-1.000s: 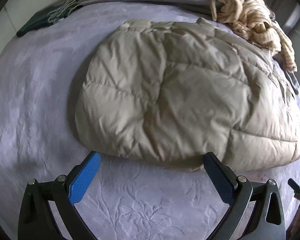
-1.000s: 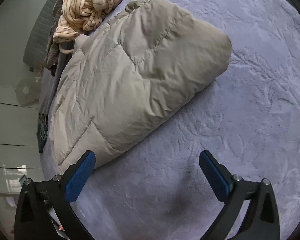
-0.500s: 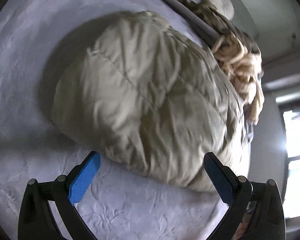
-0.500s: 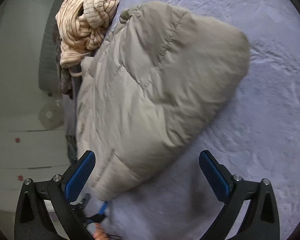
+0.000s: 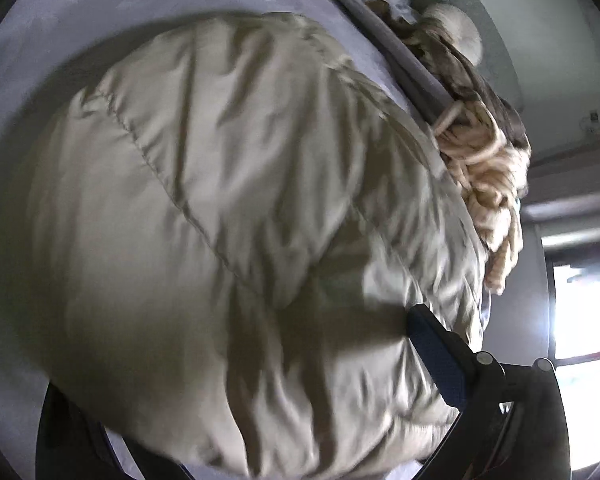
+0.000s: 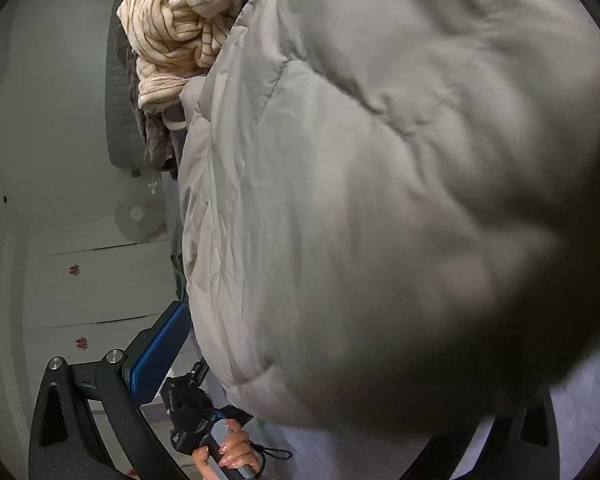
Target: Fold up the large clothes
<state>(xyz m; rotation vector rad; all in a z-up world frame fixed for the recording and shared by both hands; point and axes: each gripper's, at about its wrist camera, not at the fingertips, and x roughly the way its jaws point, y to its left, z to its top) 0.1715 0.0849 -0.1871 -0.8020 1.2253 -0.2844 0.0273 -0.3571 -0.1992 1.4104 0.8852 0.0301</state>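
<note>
Puffy beige jacket (image 5: 236, 240) bunched on the lavender bedspread (image 5: 100, 8), bulging over both tools. Left gripper (image 5: 260, 420) spread wide, jacket's near edge between its fingers; grip not discernible. Right gripper (image 6: 360, 360) wide too, far finger hidden under fabric. Striped cream garment (image 6: 180, 28) heaped beyond.

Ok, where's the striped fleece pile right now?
The striped fleece pile sits upper left in the right wrist view, against the puffer jacket's far edge; in the left wrist view it's at the upper right.
</note>
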